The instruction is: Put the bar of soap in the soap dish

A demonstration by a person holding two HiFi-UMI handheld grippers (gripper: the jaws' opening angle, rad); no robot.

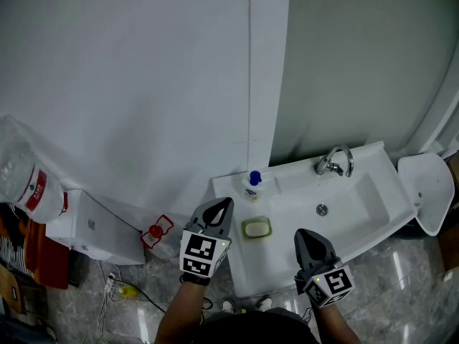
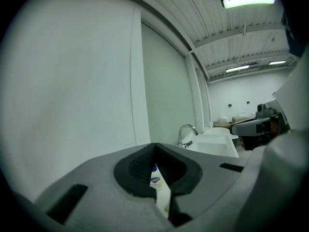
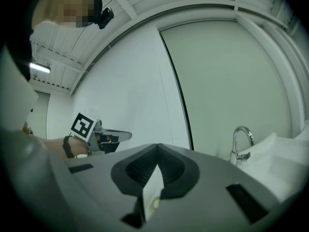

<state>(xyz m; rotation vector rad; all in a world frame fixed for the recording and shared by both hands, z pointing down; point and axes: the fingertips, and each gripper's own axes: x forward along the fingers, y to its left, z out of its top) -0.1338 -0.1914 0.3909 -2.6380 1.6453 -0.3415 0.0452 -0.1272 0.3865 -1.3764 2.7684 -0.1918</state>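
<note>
A pale bar of soap (image 1: pixel 256 228) lies in the greenish soap dish (image 1: pixel 268 232) on the left ledge of the white sink (image 1: pixel 373 196). My left gripper (image 1: pixel 228 201) hovers just left of the dish, jaws shut and empty; in the left gripper view its tips (image 2: pixel 155 146) meet, with a blue-capped bottle (image 2: pixel 155 178) showing through the gap below. My right gripper (image 1: pixel 301 232) hangs over the sink's front edge, right of the dish. Its tips (image 3: pixel 157 146) also meet, with nothing held.
The blue-capped bottle (image 1: pixel 253 183) stands behind the dish by the wall. A chrome faucet (image 1: pixel 336 160) rises at the sink's back. A white seat-shaped part (image 1: pixel 428 190) stands to the right. At left are a water jug (image 1: pixel 25 174), a white box (image 1: pixel 92 228) and cables on the floor.
</note>
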